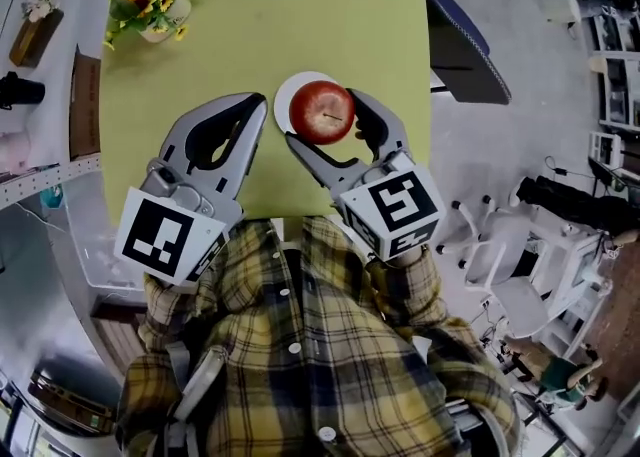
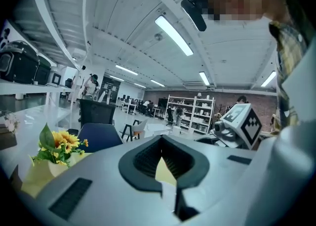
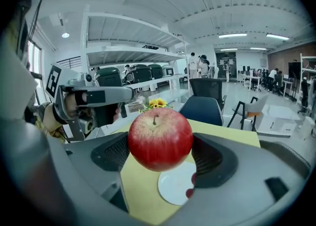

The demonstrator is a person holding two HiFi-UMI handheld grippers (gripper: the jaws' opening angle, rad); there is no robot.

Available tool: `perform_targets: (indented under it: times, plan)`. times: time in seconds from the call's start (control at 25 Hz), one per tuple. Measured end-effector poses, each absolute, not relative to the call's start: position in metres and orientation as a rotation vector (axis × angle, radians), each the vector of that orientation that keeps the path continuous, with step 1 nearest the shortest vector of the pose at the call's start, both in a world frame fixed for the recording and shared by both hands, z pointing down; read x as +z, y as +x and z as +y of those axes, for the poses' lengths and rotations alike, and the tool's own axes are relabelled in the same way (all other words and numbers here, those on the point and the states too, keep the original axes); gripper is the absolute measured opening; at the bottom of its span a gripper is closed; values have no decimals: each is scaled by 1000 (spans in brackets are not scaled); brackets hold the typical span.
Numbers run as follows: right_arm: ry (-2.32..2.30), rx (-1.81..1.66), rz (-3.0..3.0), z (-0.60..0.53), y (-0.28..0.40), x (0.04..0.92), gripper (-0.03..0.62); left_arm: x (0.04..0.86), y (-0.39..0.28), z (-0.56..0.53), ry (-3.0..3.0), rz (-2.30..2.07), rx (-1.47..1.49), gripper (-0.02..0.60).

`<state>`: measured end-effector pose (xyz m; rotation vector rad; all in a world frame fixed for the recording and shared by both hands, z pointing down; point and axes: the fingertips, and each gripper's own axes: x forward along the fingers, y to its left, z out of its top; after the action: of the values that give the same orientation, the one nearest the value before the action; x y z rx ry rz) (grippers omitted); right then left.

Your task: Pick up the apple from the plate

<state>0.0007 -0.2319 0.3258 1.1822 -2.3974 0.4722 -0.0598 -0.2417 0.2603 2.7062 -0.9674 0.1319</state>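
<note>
Our right gripper (image 1: 325, 121) clamps the apple (image 1: 322, 111) just over the plate (image 1: 285, 97); our left gripper (image 1: 257, 111), at its 9 o'clock, is closed on nothing; we fear the smooth round skin slipping out

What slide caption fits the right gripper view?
Right tool grips a red apple, held above its white plate.

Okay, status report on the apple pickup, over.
Right gripper shut on red apple, held above white plate. Left gripper shut, empty. Nothing in the way.
</note>
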Motion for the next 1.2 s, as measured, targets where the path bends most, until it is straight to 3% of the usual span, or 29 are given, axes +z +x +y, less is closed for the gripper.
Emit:
perform_targets:
  times: [0.56,1.2]
  plan:
    - [1105,392,-2521,-203,-17,269,390,212,-71,-230,2766,-1015,47,6]
    - [1031,387,-2526,-200,-18,278,390,220,-52,-228,2860,-871,202,6]
